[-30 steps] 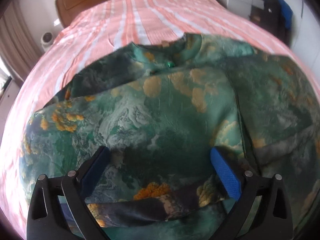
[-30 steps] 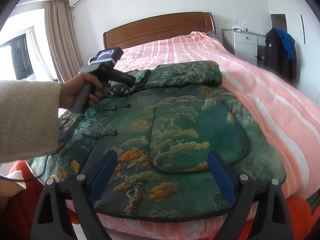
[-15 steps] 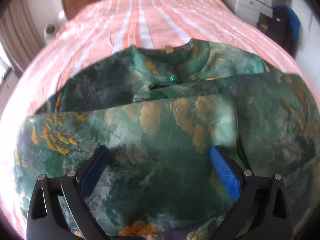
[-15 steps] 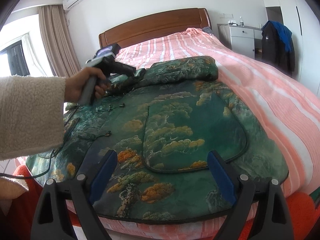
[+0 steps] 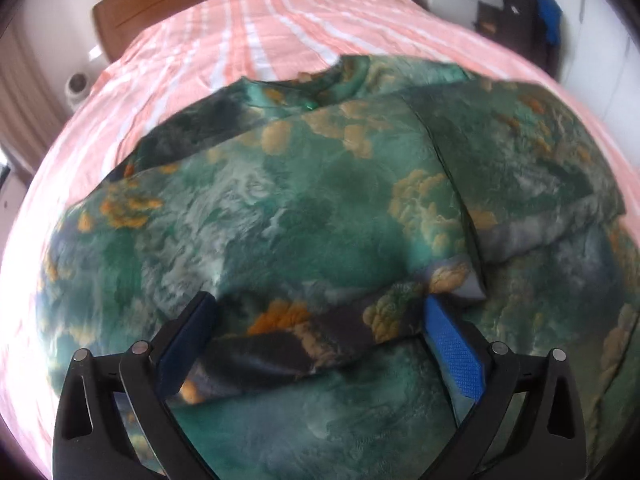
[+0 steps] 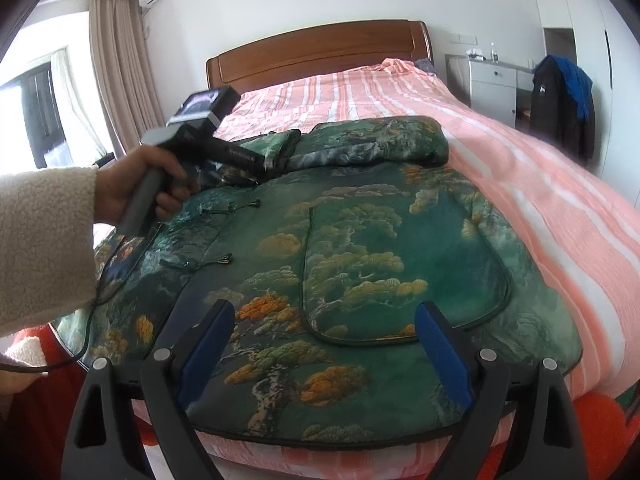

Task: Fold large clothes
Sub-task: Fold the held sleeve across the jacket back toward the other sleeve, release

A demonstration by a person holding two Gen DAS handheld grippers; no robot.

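Now our left gripper point(image 5: 316, 320) and right gripper point(image 6: 324, 332) are both wide open, holding nothing, so the folded sleeve point(image 5: 280, 220) on the green jacket point(image 6: 360, 260) may slide open.

garment point(image 6: 360, 264) on bed point(image 6: 540, 208) | sleeve point(image 5: 320, 208) folded across it | cabinet point(image 6: 492, 84) right of headboard point(image 6: 320, 52)

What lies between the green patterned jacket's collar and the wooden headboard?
Only bare striped bedspread lies between the jacket collar and headboard, in the left wrist view.
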